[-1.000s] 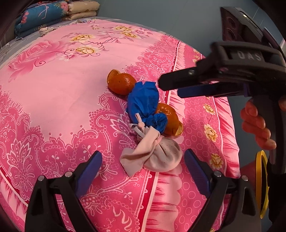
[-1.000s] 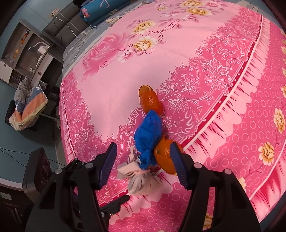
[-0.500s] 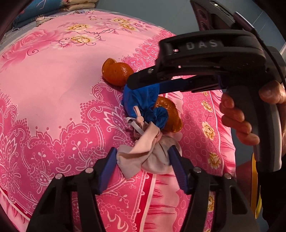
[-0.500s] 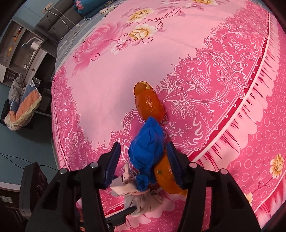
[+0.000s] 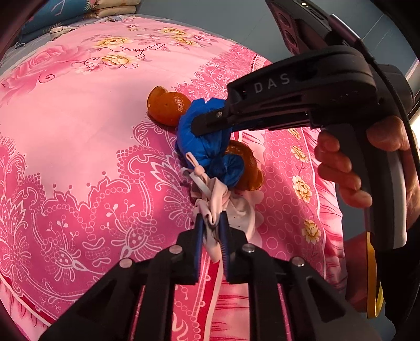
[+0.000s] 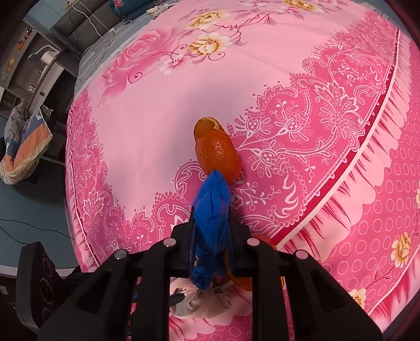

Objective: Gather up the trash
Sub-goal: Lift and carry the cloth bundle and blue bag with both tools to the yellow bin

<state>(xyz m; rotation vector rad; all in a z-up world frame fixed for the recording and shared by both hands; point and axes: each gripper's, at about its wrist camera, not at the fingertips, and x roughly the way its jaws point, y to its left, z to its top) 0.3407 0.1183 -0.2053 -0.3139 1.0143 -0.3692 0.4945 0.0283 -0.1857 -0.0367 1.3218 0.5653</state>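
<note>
A crumpled pale pink mask [image 5: 237, 209] lies near the edge of the pink bed [image 5: 65, 131]. My left gripper [image 5: 211, 223] is shut on its bunched end. A crumpled blue mask [image 5: 207, 141] lies just beyond it. My right gripper [image 6: 211, 230] is shut on the blue mask [image 6: 212, 209]; it comes in from the right in the left wrist view [image 5: 210, 123]. One orange peel [image 5: 168, 107] lies behind the blue mask, also seen in the right wrist view [image 6: 216, 152]. A second orange peel [image 5: 246, 168] lies under the blue mask.
The bed edge drops off to the right. Folded quilts [image 5: 78, 10] lie at the far end. A yellow ring [image 5: 372, 275] shows low beside the bed. A heap of cloth [image 6: 23, 147], shelves and a black device [image 6: 39, 283] stand on the floor.
Both grippers moved in and closed: the left shut on the pale pink mask, the right shut on the blue mask.
</note>
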